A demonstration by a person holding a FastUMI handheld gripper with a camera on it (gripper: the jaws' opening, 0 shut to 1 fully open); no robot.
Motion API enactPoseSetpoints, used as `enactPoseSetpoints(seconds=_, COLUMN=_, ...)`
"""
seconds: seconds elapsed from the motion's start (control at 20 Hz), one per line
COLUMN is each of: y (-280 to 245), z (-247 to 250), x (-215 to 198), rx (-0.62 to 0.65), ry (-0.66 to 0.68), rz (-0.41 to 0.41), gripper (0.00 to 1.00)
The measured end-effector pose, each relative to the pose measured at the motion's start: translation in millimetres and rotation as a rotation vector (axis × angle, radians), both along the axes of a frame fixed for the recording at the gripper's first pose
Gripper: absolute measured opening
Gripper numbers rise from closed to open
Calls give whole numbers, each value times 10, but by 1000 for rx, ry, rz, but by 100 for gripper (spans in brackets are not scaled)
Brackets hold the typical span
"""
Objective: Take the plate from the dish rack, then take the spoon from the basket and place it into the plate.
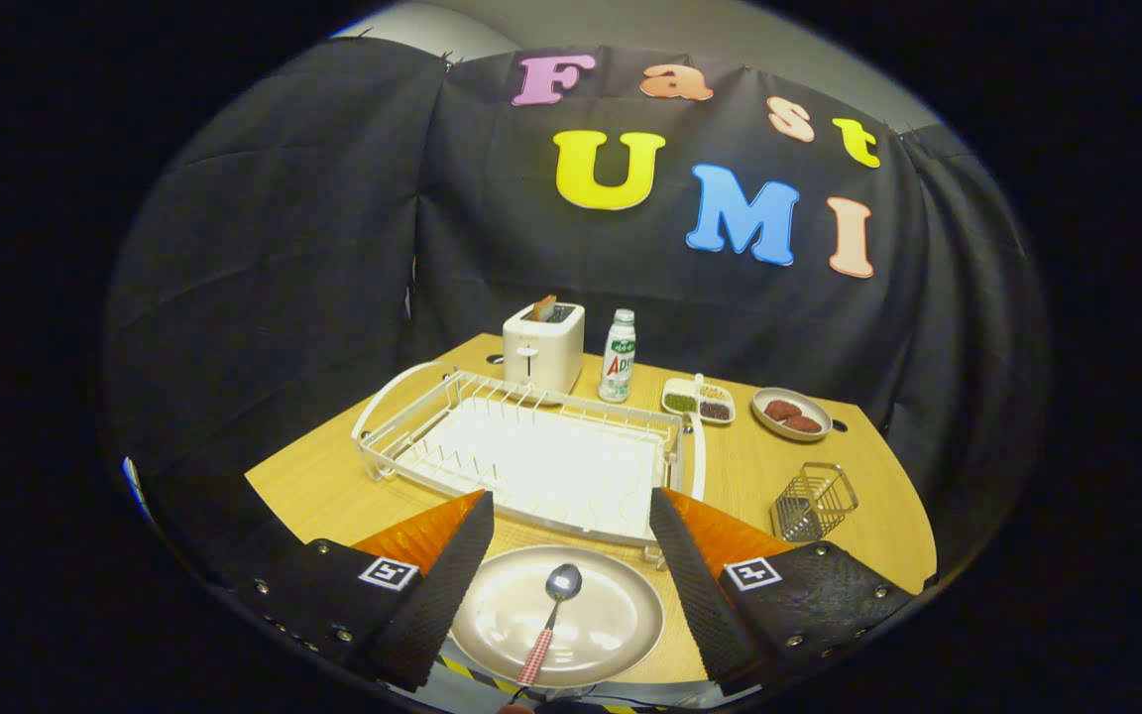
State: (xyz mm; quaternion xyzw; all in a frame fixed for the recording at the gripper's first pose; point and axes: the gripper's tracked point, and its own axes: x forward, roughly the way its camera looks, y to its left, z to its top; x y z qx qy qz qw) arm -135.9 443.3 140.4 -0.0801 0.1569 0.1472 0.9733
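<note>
Hand-held gripper point(571, 555) fingers spread wide, nothing between the pads, holding nothing. Plate point(611, 620) sits on the bench point(779, 466) between and just under the fingers, at the near bench edge. Spoon point(551, 620) lies in the plate, bowl toward the rack, handle pointing back at the gripper and reaching the near rim.

Risks, judged: task looks basically done, so the main hazard is the pull-away. A low finger could clip the spoon handle where it overhangs the rim and flip it out. Plate is close to the bench edge with striped tape just below; a nudge from either finger could slide it off. Plate surface looks glossy and smooth, so the spoon could skate if bumped.

Look of the things: plate round, pale beige, shallow, shiny with light glare. Spoon has a metal bowl and a red-and-white patterned handle, slim, lying flat.

Just beyond the fingers: white wire dish rack point(531, 451), no plate in it. To its right a small wire basket point(814, 501), looks empty. Farther back: white toaster point(543, 347), bottle point(618, 355), divided dish point(698, 400), small plate with brown patties point(791, 414).
</note>
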Motion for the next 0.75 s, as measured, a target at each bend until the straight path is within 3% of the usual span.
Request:
enactPoseSetpoints(seconds=0.35, y=-421, z=1237, x=405, rx=28, ry=-268, rz=-66, gripper=96)
enactPoseSetpoints(seconds=0.75, y=-1249, z=2161, x=785, rx=127, ry=-553, rz=-162, gripper=96)
